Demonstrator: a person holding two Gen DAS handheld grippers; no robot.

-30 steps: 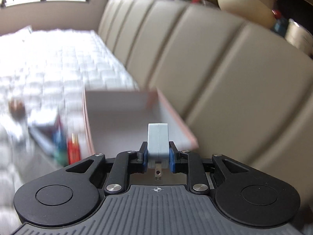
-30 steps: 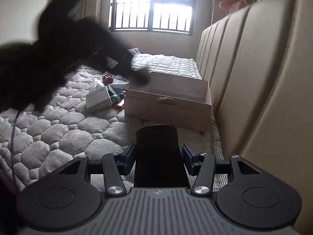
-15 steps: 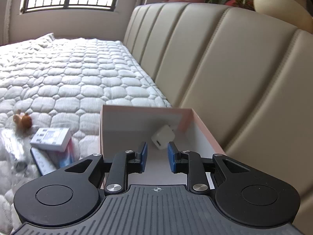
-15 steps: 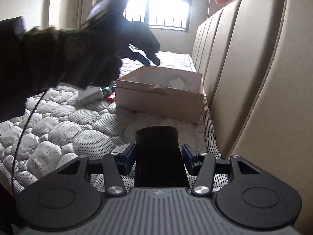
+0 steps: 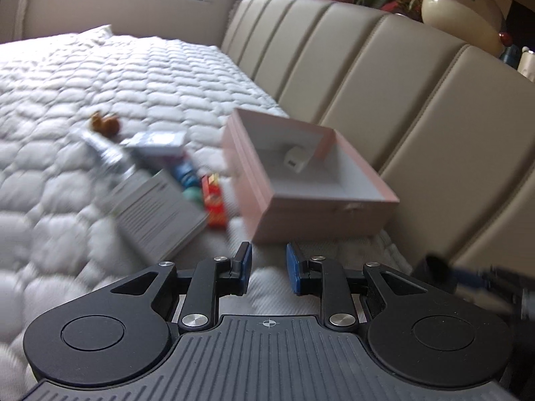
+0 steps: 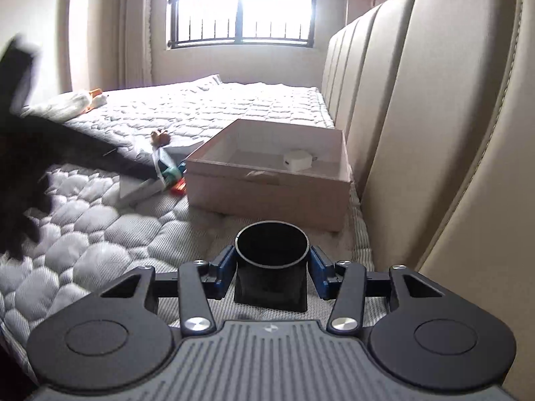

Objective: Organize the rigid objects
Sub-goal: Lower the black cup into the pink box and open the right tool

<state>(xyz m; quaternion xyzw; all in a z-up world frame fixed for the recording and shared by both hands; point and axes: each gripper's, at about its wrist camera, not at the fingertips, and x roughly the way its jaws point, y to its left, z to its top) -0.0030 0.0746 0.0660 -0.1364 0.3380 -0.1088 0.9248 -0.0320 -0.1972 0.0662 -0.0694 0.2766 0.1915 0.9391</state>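
Left gripper empty now, jaws parted with nothing between — white charger block no longer pinched, lying instead inside the pink box by the headboard, toward its far end. One item stowed, then; gripper pulled back from over the box, facing the loose pile beside it: booklet, red pack, small white carton, brown trinket, all blurred. Right gripper clamped on a black cylinder, jaws just tightened a little, held near the box's close wall — probably next in.
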